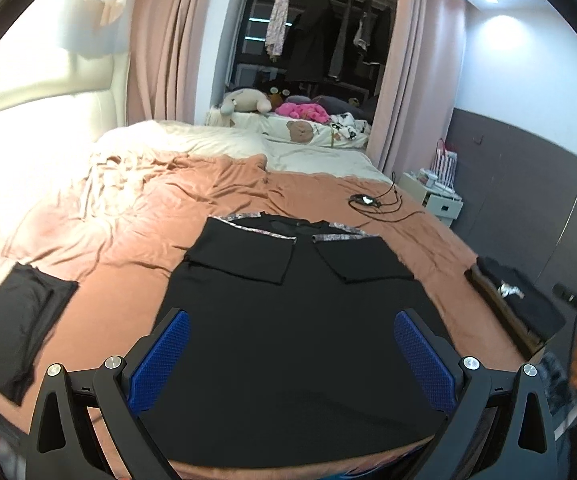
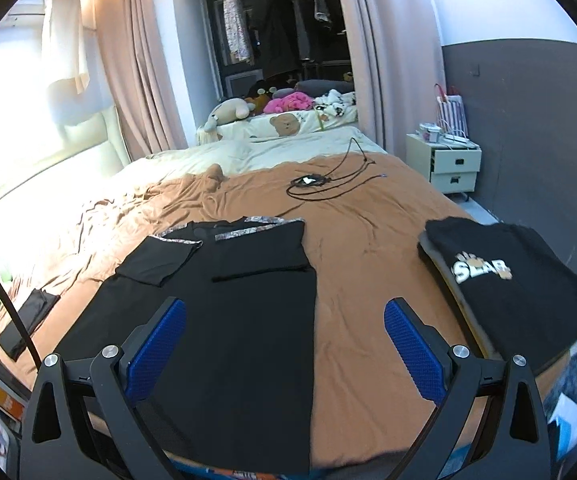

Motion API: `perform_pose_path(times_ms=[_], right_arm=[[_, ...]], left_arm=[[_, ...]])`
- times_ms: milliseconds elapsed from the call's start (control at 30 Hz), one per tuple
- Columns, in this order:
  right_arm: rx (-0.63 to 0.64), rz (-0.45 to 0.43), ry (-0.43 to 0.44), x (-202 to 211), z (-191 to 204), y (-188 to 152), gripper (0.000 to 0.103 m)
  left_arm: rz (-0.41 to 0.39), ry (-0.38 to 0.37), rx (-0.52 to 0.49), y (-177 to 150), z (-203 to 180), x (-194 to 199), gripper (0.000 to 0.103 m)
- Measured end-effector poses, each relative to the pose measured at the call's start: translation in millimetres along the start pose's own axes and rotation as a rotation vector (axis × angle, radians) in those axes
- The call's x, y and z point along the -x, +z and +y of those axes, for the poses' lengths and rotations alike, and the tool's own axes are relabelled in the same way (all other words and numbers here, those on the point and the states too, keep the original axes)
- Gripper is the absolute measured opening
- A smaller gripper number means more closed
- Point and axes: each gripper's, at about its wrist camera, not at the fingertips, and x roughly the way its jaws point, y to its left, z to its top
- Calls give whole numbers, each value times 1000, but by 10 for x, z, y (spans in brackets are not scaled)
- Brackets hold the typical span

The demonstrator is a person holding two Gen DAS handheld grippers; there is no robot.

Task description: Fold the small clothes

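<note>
A: Item one, the main piece?

B: Black garment, laid flat on the brown bedspread at the near edge of the bed; both sleeves folded inward over the chest, patterned cuffs at the far end. Hem nearest both cameras.

A: Grippers?

B: Left gripper: jaws spread wide, blue pads apart, nothing between them, hovering over the black garment's lower half. Right gripper: likewise released, pads wide apart, positioned over the black garment's right edge, one pad above the cloth, the other above bare bedspread.

A: Other textiles?

B: Folded black shirt with a white printed logo, on top of a small stack, well right of the black garment. Small dark folded piece, well left of it.

A: Remainder?

B: Black cable coiled on the bedspread beyond the black garment. Plush toys and pink bundle far beyond it, by the curtains. White nightstand far right of it. Clothes hanging in the dark alcove at the back
</note>
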Motion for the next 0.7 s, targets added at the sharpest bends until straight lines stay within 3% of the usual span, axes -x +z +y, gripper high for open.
perform_pose_path(times_ms=[400, 600, 700], right_arm=[[-20, -12, 19, 538, -57, -367, 99], [-47, 61, 47, 504, -186, -545, 99], [-89, 94, 68, 418, -260, -577, 99]], left_arm=[[31, -25, 38, -526, 144, 341, 103], [64, -65, 107, -701, 362, 342, 102], [99, -83, 139, -761, 485, 244, 96]])
